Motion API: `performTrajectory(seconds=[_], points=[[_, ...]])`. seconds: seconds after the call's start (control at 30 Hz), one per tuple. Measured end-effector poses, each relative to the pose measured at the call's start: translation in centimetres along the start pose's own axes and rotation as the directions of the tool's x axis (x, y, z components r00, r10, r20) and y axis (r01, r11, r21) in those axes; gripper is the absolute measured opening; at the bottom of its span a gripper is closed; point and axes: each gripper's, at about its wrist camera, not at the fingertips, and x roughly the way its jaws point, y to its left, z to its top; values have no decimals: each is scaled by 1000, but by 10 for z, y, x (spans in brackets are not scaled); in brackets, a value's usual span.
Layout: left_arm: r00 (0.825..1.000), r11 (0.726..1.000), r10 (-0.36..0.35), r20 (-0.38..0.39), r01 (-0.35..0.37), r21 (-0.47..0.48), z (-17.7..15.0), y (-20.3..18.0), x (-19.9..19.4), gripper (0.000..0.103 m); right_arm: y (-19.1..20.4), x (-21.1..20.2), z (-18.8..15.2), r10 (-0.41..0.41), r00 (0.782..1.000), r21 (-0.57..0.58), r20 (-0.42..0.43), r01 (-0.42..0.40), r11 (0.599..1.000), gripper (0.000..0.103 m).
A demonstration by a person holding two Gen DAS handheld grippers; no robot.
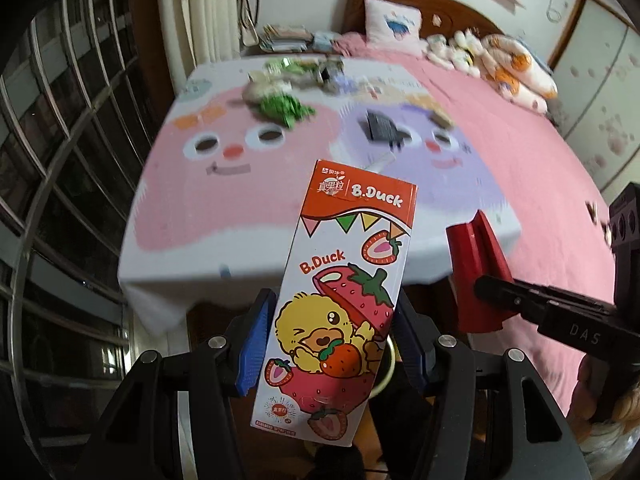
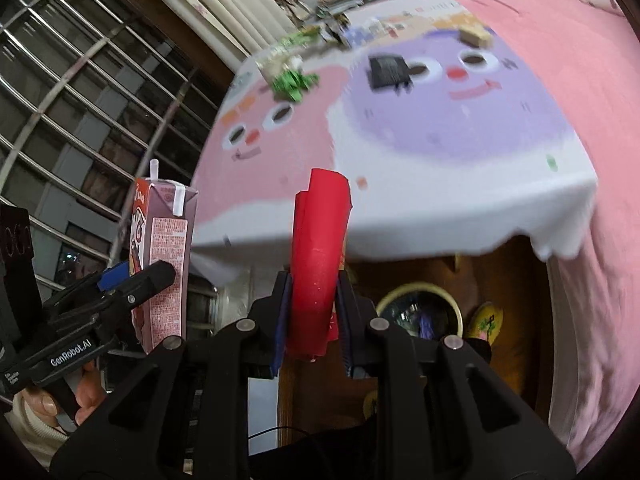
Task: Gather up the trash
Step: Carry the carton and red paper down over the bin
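The milk box was squeezed by the left tool, the red wrapper by the right tool. Either could be dropped beside the bin at five o'clock.

Two hand-held grippers point forward and downward, side by side. The left hand-held gripper has its blue-padded jaws partly apart, pressing both sides of an upright drink carton. The right hand-held gripper has its jaws nearly together, pinching a folded red wrapper. A person's hand, in a pale sleeve, grips the left tool's handle.
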Motion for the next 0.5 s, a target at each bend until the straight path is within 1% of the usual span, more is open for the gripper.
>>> performTrajectory(seconds=[0.13,0.2,0.27,0.3,0.37,0.5], points=[[998,999,-8,-58,10,40,-33,-14,9,57,-13,-1,-37,-32,999,39,-41,33,999,19],[997,998,-11,-82,16,55,-48,-24,17,57,-25,3,-46,-41,997,55,-61,44,997,19],[995,998,-14,-101,20,60,-56,-33,30,57,-40,9,-60,-51,995,80,-88,58,995,19],[993,998,-21,-116,28,59,-66,-39,37,57,-48,13,-68,-57,993,93,-105,67,993,19],[990,997,-37,-137,45,60,-69,-48,55,57,-63,23,-81,-63,990,115,-130,79,990,19],[979,997,-35,-202,49,66,-92,-66,101,57,-99,49,-108,-62,982,173,-178,93,981,19]])
